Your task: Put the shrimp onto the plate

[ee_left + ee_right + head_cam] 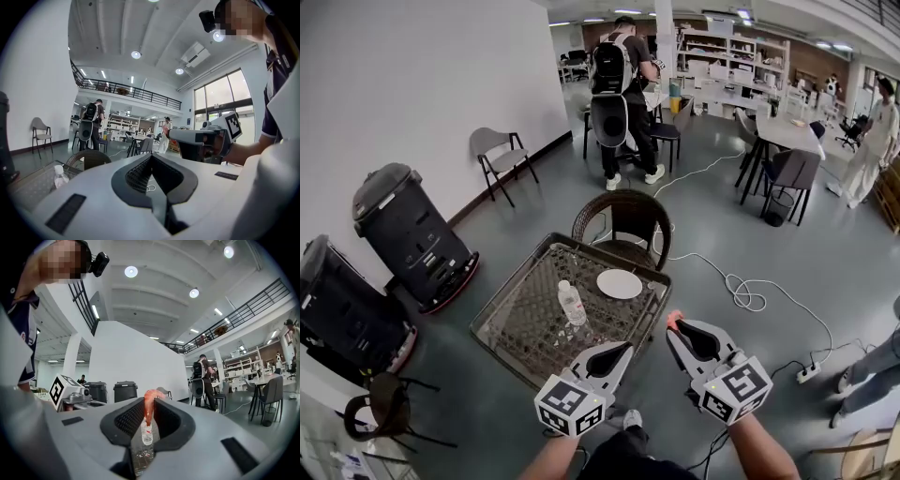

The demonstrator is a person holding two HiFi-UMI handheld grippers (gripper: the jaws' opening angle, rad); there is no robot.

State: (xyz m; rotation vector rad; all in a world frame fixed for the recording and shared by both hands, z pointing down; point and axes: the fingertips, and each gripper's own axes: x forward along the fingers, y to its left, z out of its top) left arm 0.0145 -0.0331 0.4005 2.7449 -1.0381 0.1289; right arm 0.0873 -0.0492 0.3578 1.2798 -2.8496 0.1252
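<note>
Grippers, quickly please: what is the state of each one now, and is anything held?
Left gripper: shut, nothing between its jaws.
Right gripper: shut on the shrimp.

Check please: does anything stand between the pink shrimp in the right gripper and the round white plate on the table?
Nothing visible does. The right gripper holds the pink shrimp just off the wicker table, and the round white plate lies uncovered. The clear plastic bottle stands left of the plate, off the direct path.
</note>
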